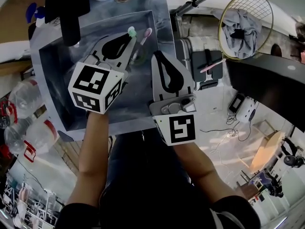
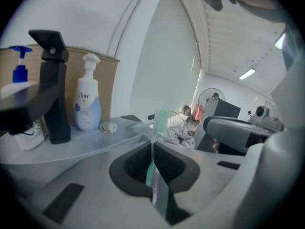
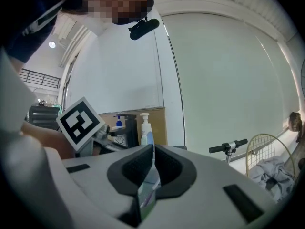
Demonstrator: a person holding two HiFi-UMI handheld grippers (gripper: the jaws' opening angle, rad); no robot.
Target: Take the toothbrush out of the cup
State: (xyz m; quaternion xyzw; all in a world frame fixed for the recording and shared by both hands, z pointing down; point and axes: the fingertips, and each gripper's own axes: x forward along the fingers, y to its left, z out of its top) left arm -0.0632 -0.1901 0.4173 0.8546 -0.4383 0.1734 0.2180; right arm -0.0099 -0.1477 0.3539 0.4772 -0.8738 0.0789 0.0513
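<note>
**Head view:** We are holding both tools over the sink (image 1: 57, 70). The left tool (image 1: 127, 38) is clamping the green toothbrush (image 1: 132, 31), whose head is poking past the tips beside a pink toothbrush (image 1: 147, 32) (cup hard to make out here).

**Left gripper view:** The jaws are pinching the toothbrush (image 2: 160, 120) low on its handle. We are judging the grasp made and the lift not yet done.

**Right gripper view:** The right tool (image 3: 152, 149) is clamping the clear cup (image 3: 147, 194) by its wall and steadying it. The tap (image 2: 52, 85) and soap bottle (image 2: 87, 104) are crowding the worktop edge, so straight up is looking freest.
</note>
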